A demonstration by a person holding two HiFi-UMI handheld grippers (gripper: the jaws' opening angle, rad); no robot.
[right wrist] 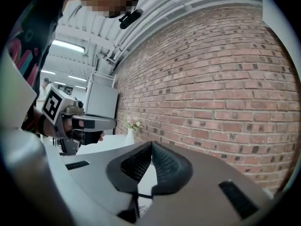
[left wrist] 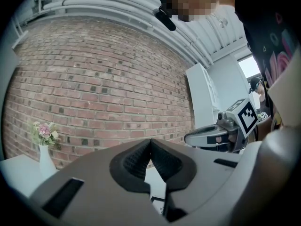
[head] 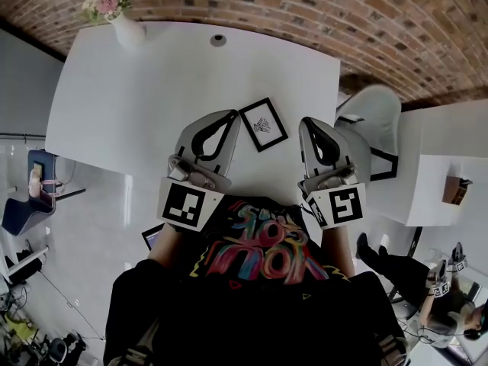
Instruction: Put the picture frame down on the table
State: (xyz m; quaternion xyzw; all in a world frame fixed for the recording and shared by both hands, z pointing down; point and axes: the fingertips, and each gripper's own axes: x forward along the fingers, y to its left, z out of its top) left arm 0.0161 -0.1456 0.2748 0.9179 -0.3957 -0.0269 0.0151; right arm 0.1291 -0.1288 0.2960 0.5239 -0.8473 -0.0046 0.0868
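The picture frame [head: 264, 124], black-edged with a white mat and a small dark print, lies flat on the white table [head: 152, 105] near its front edge. My left gripper [head: 232, 116] hovers just to its left, jaws shut and empty. On the frame's right, my right gripper [head: 306, 122] is likewise shut on nothing. In the left gripper view the jaws [left wrist: 150, 141] meet, and a corner of the frame [left wrist: 158, 202] shows below them. The right gripper view shows its jaws [right wrist: 151, 144] pressed together, with a strip of the frame [right wrist: 145, 196] beneath.
A white vase of pink flowers [head: 126, 25] stands at the table's far left corner, and a round cable hole [head: 219, 40] sits at the far edge. A white chair [head: 374, 120] is at the table's right. The brick wall [head: 343, 14] lies beyond. Another person [head: 427, 280] sits at lower right.
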